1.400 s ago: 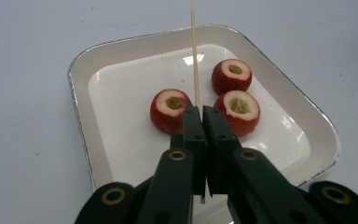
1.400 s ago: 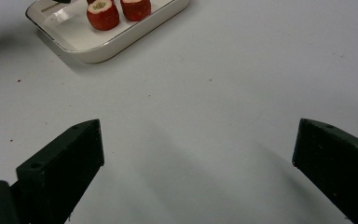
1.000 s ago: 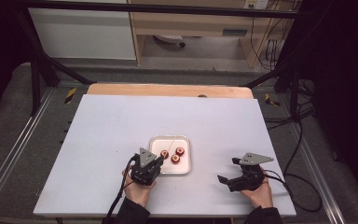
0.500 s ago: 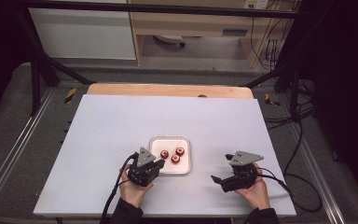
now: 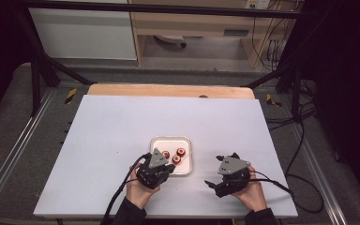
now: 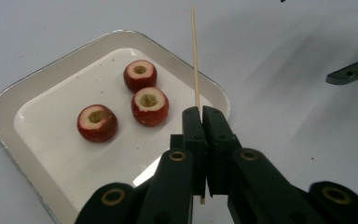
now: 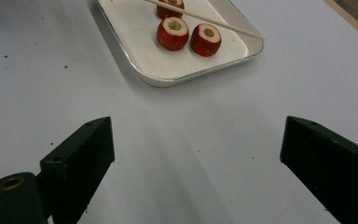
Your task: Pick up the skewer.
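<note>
1. Skewer (image 6: pixel 195 56): a thin wooden stick, clamped near its lower end between the shut jaws of the left gripper (image 6: pixel 200 122), its long free end reaching out over the tray's (image 6: pixel 9 100) far rim. It looks very light and stiff along its length, but likely to snap if bent sideways. The low grip leaves most of it free for threading.
2. Fruit pieces: three small red rounds with pale cut tops and a cored hole in each. They look firm yet bruisable, with smooth skin that may slip, so a hold across the red sides, leaving the hole free, seems best.
3. Tray contents: the nearest piece (image 6: pixel 97 122) lies apart from the other two (image 6: pixel 149 106), (image 6: pixel 140 75), which sit just beside each other. All three stand hole-up on the white floor of the shallow tray, which holds nothing else.
4. Right gripper (image 7: pixel 196 154): its jaws stand wide with nothing between them, having just been closing a little. It hangs above bare counter (image 7: pixel 205 116), with the tray ahead of it.
5. In the high view the left gripper (image 5: pixel 155 171) sits at the tray's near edge and the right gripper (image 5: pixel 225 178) is well to its side.
</note>
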Motion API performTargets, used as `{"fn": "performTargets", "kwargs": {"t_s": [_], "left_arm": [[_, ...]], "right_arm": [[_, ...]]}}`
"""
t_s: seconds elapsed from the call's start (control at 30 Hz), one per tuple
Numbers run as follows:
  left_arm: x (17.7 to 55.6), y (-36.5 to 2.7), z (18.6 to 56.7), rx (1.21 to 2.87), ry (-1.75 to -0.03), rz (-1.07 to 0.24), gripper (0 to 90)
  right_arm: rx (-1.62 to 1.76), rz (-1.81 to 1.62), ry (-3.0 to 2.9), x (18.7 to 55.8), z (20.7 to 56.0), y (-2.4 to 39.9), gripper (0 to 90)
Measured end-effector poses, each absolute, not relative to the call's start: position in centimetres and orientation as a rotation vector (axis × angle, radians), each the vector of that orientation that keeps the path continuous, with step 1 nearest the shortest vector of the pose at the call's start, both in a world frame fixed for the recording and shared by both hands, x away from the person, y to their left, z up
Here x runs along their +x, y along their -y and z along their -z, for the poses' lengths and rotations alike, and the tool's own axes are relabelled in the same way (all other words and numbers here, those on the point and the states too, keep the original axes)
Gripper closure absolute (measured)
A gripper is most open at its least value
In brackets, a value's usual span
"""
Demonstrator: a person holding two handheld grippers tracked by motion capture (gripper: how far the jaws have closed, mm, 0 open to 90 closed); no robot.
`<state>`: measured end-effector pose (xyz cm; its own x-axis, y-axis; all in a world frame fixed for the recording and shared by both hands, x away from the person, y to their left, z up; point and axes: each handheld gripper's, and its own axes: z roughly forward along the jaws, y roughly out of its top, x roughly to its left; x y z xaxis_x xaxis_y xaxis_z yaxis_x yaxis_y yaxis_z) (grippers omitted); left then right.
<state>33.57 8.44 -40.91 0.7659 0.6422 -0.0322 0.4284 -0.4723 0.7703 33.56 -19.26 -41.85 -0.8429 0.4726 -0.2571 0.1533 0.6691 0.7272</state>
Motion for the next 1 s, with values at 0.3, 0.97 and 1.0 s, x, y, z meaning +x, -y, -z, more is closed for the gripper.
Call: {"fn": "performTargets", "kwargs": {"t_s": [0.3, 0.97, 1.0], "left_arm": [[33.3, -6.7, 40.8, 2.214, -0.717, -0.313, 88.5], [32.6, -3.1, 40.2, 2.342, -0.526, -0.274, 88.5], [32.5, -3.0, 40.2, 2.343, -0.522, -0.271, 88.5]], "right_arm": [[0.321, -0.906, -2.455, 33.2, 41.7, 18.0, 22.0], [-0.083, -0.613, -2.408, 32.4, 41.9, 16.3, 55.6], [-0.107, -0.602, -2.411, 32.4, 41.9, 16.4, 57.2]]}}
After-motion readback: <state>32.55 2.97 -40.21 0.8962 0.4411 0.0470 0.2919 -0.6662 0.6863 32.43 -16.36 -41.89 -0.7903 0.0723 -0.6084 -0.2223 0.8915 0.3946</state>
